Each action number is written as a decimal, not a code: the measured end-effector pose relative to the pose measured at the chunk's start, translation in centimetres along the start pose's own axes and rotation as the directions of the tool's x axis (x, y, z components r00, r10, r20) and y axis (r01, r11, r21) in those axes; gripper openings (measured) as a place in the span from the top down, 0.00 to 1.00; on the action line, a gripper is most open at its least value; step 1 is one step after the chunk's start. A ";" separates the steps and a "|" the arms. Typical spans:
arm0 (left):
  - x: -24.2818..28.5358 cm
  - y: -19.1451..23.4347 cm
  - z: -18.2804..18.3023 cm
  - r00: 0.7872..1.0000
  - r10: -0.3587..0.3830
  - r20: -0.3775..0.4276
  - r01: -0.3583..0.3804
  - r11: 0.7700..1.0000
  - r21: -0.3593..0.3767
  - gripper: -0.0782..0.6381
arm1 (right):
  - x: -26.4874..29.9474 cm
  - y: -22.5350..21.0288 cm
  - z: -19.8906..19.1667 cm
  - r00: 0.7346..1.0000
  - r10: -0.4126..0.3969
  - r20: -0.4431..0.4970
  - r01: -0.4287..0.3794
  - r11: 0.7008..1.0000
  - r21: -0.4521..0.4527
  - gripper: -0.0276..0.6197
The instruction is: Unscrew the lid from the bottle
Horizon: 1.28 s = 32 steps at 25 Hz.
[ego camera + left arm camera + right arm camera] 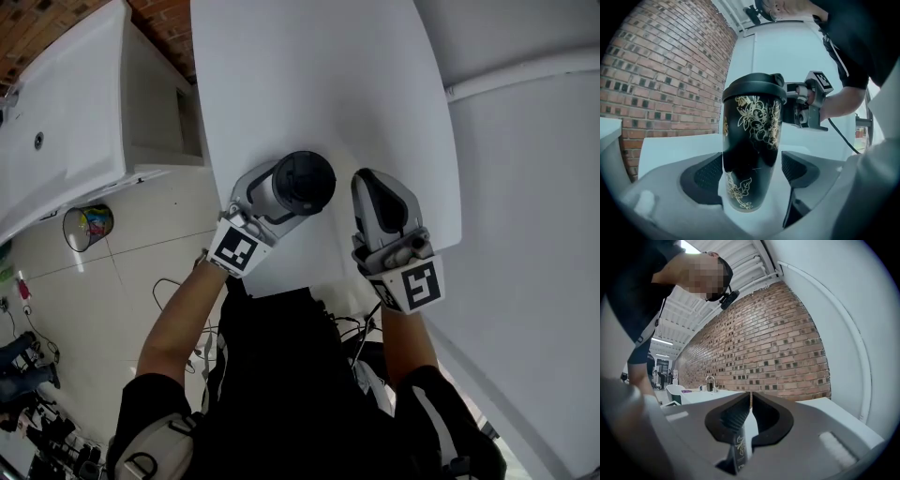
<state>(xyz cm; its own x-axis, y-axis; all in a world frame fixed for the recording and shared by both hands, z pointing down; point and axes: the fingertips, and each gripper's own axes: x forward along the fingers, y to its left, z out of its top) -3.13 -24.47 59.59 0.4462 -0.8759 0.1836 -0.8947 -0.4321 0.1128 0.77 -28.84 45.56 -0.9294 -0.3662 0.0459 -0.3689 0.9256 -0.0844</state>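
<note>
A black bottle [281, 192] with gold flower print [752, 154] stands upright on the white table [309, 75], its black lid [305, 181] [754, 89] on top. My left gripper [286, 195] [752, 166] is open and wide around the bottle's lower body; the left pad lies close against it, and a slim gap shows at the right pad. My right gripper [370, 180] [751, 397] is shut, pointing level just right of the bottle and apart from it. It shows behind the bottle in the left gripper view [806, 105]. A dark gold-printed sliver [739, 448] shows at its jaw base.
A white cabinet [75, 103] stands left of the table, with a colourful cup [89, 225] and cables [178, 291] on the floor below. A brick wall [661, 70] is behind the table, a white wall with a pipe [525, 80] to its right.
</note>
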 end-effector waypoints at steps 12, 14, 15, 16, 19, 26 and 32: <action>1.1 0.4 -1.2 1.000 0.015 -0.015 -0.015 1.000 0.025 0.37 | 0.0 1.5 -1.1 0.996 0.086 -0.035 -0.084 0.994 0.067 0.60; 1.1 0.5 -1.4 1.000 0.010 -0.023 -0.009 1.000 0.022 0.37 | 0.5 2.4 -1.2 0.993 0.112 -0.032 -0.110 0.991 0.075 0.44; 1.1 0.5 -1.4 1.000 0.006 -0.031 -0.005 1.000 0.021 0.37 | 0.8 2.9 -1.3 0.992 0.122 -0.033 -0.119 0.990 0.069 0.38; 1.1 0.5 -1.4 0.999 0.003 -0.037 -0.002 1.000 0.023 0.37 | 1.2 3.5 -1.4 0.991 0.127 -0.034 -0.125 0.990 0.058 0.35; 1.1 0.5 -1.6 0.999 0.003 -0.040 -0.001 0.999 0.032 0.37 | 2.3 4.9 -1.8 0.989 0.141 -0.052 -0.140 0.990 0.028 0.21; 1.2 0.4 -1.6 0.999 0.001 -0.034 0.000 1.000 0.031 0.37 | 3.6 6.7 -4.1 0.973 0.195 -0.123 -0.197 0.980 -0.007 0.14; 1.1 0.3 -1.2 0.999 -0.005 -0.036 0.006 1.000 0.021 0.37 | 4.8 7.2 -4.3 0.971 0.203 -0.128 -0.211 0.976 -0.058 0.15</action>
<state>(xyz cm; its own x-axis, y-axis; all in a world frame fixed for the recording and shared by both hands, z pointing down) -2.90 -25.31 61.02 0.4509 -0.8654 0.2184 -0.8924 -0.4415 0.0930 -6.31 -23.51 49.48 -0.9756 -0.1558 0.1544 -0.1629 0.9860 -0.0347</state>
